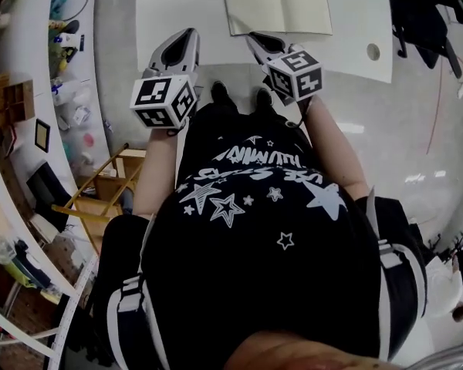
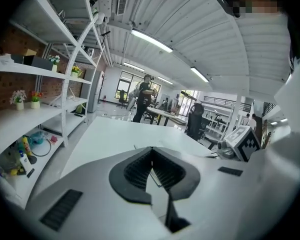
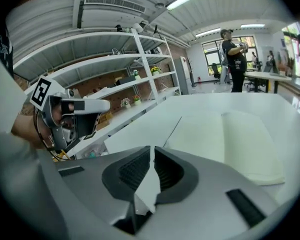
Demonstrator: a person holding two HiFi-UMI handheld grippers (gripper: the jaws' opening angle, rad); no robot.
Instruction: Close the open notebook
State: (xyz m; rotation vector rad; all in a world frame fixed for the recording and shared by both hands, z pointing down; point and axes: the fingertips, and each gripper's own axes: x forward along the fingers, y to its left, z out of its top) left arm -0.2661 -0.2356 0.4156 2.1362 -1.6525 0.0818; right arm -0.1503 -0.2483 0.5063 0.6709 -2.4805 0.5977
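Head view: notebook (image 1: 278,5) lies open and flat on the white bench (image 1: 177,6), both pages blank.
Left claw (image 2: 151,150): jaws together with nothing between them, held over the bench's near edge, left of the notebook and apart from it.
Right claw (image 3: 152,150): jaws together and empty, tip at the notebook's near left corner; contact cannot be told.
Shelves (image 2: 40,114): left of the bench, carrying small items.

Bright ceiling strips (image 2: 151,40); fisheye-warped, dark corners.
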